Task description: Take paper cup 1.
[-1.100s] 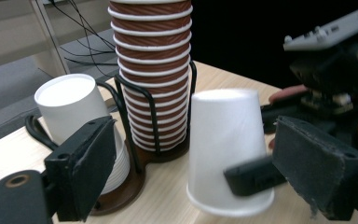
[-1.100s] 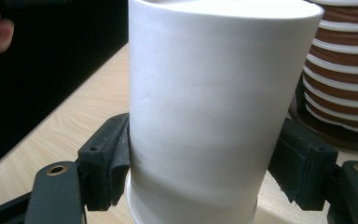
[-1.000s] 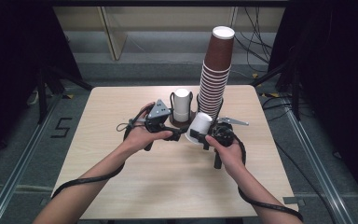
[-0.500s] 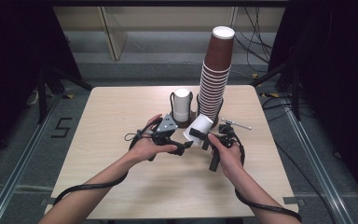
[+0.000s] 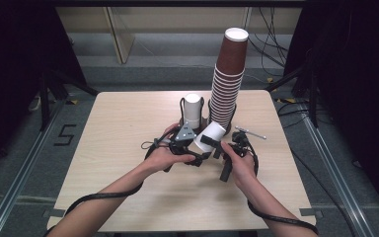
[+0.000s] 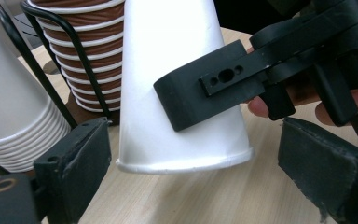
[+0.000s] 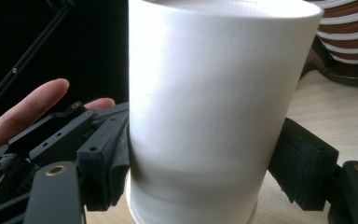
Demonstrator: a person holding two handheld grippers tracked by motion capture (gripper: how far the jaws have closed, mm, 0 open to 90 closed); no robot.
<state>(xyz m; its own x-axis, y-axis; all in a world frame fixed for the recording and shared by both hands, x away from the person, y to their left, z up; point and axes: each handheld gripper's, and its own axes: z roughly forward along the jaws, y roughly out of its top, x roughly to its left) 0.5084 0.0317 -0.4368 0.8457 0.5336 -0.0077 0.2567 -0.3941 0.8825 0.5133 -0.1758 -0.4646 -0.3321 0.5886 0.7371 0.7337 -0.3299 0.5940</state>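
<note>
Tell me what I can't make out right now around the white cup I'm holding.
- Inside of the white cup: hidden by its own wall in both gripper views, and too small in the high view.
- How many cups the white stack holds: left gripper view, cut off by the left edge.
- Small metal thing on the table: high view, too small to identify.

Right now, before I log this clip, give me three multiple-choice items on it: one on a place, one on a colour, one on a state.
1. Where is the tall brown cup stack?
A. in a wire holder at the table's far side
B. on the floor
C. in the left gripper

2. What colour is the held cup?
A. brown
B. white
C. blue

3. How is the right gripper?
A. empty
B. lying on the table
C. clamped on the cup

A: black wire frame rings its base.
B: white wall in both gripper views.
C: pads press the cup's sides.
</note>
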